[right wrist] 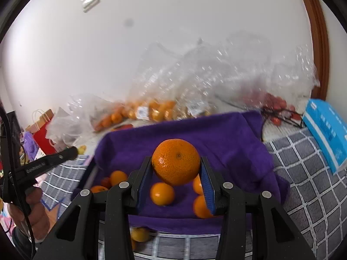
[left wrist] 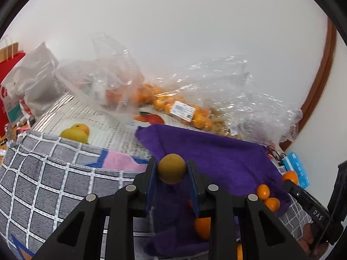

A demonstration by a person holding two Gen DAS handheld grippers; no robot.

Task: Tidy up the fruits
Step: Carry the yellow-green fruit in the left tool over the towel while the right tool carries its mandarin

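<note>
My left gripper (left wrist: 171,170) is shut on a small dull-yellow round fruit (left wrist: 171,171), held above the near edge of a purple cloth (left wrist: 216,162). A few small oranges (left wrist: 263,191) lie on that cloth to the right. In the right wrist view my right gripper (right wrist: 176,164) is shut on a large orange mandarin (right wrist: 176,162) above the purple-lined box (right wrist: 227,143). Several mandarins (right wrist: 162,193) rest inside the box under it. The other gripper (right wrist: 54,158) and a hand (right wrist: 34,214) show at the left.
Clear plastic bags (left wrist: 195,99) with many small oranges (left wrist: 160,104) lie behind the cloth by the white wall. Two yellow fruits (left wrist: 76,133) sit on a striped sheet at left. A grey checked cloth (left wrist: 43,184) covers the table. A blue packet (right wrist: 327,134) lies at right, red cherries (right wrist: 277,106) behind.
</note>
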